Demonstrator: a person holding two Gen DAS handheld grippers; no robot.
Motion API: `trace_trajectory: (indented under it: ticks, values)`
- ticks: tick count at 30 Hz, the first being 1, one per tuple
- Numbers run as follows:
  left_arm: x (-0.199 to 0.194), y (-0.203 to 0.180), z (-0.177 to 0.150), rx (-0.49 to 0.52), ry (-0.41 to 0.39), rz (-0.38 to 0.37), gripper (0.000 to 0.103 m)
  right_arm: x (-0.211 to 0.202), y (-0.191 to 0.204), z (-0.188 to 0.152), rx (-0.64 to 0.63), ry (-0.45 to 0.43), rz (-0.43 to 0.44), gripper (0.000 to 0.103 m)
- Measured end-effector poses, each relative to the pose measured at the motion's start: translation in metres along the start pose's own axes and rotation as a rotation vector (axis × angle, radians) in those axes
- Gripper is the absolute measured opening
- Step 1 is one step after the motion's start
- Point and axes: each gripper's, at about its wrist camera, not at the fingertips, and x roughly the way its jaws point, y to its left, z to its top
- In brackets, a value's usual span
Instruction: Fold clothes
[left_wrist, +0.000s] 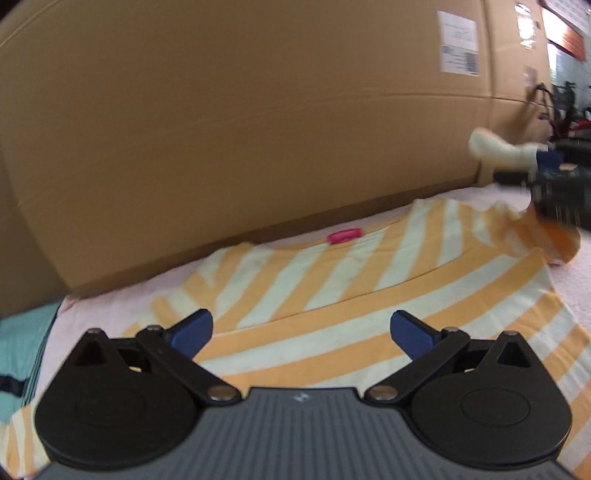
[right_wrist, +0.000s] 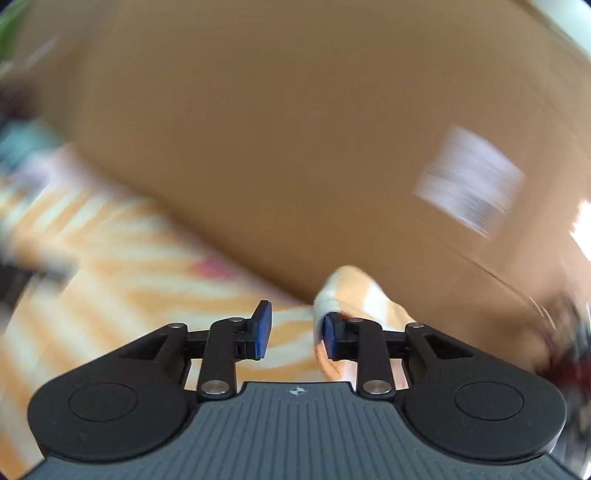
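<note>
Left tongs (left_wrist: 301, 334): jaws spread wide, nothing between the blue pads (left_wrist: 194, 330), hovering just above the shirt (left_wrist: 332, 295). Right tongs (right_wrist: 295, 334): jaws narrowly apart, gap between them clear; a bit of striped fabric (right_wrist: 354, 295) drapes over the outer face of the right-hand pad (right_wrist: 332, 338), bunched at 12–1 o'clock of it. Can't tell if that fabric is pinched or just hung on the finger; the right wrist view is heavily motion-blurred. In the left wrist view the right tongs (left_wrist: 517, 162) sit at 2–3 o'clock, blurred, with a pale lump of fabric at the tip and the sleeve end (left_wrist: 546, 236) of the shirt lifted toward them. Shirt: orange-and-cream stripes, lying mostly flat on a pale pink surface (left_wrist: 103, 314), neckline at 12 o'clock from the left tongs with a pink label (left_wrist: 343, 236) there; a fold edge runs across it from 9 to 2 o'clock. Big cardboard box (left_wrist: 258, 129) stands right behind the shirt, white sticker (left_wrist: 458, 42) at its upper right. Teal cloth (left_wrist: 22, 347) at 9 o'clock, at the edge of the pink surface.
</note>
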Motion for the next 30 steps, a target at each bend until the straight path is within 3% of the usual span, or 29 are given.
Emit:
trace_trajectory:
  ticks: [2,4,5,7,11,14,16,19,22,25,27,29,30]
  values:
    - [0.0,0.025,-0.012,-0.057,0.036,0.002,0.102,-0.012,0.04,-0.007,-0.186,-0.027,0.031,0.029]
    - [-0.001,0.042,-0.021,-0.095,0.053,-0.013,0.102,-0.025,0.049,-0.013,-0.212,-0.031,0.029,0.029]
    - [-0.002,0.047,-0.024,-0.106,0.048,-0.032,0.102,-0.031,0.038,-0.015,-0.144,-0.026,0.027,0.03]
    - [-0.002,0.046,-0.023,-0.102,0.035,-0.081,0.102,-0.043,0.011,-0.021,0.02,-0.016,0.009,0.048]
    - [0.004,0.007,-0.009,0.014,0.006,-0.154,0.102,-0.058,-0.061,-0.06,0.579,0.012,0.082,0.05]
    - [0.009,-0.034,0.006,0.136,-0.017,-0.178,0.102,-0.056,-0.09,-0.11,0.988,0.052,0.233,0.035]
    - [0.013,-0.061,0.016,0.208,-0.045,-0.174,0.102,-0.051,-0.091,-0.13,1.074,0.073,0.232,0.032]
    - [0.023,-0.095,0.03,0.287,-0.078,-0.151,0.102,-0.054,-0.08,-0.143,1.039,0.073,0.186,0.032]
    - [0.042,-0.109,0.041,0.291,-0.067,-0.165,0.102,-0.067,-0.072,-0.141,0.961,0.018,0.162,0.038]
    - [0.054,-0.12,0.043,0.299,-0.056,-0.186,0.102,-0.072,-0.065,-0.136,0.883,0.021,0.15,0.038]
    - [0.065,-0.124,0.044,0.297,-0.028,-0.18,0.095,-0.075,-0.065,-0.137,0.891,-0.003,0.17,0.04]
    - [0.078,-0.125,0.044,0.283,0.018,-0.17,0.075,-0.076,-0.07,-0.142,0.948,-0.014,0.172,0.041]
    - [0.083,-0.122,0.044,0.269,0.037,-0.181,0.07,-0.077,-0.073,-0.145,0.976,-0.019,0.174,0.041]
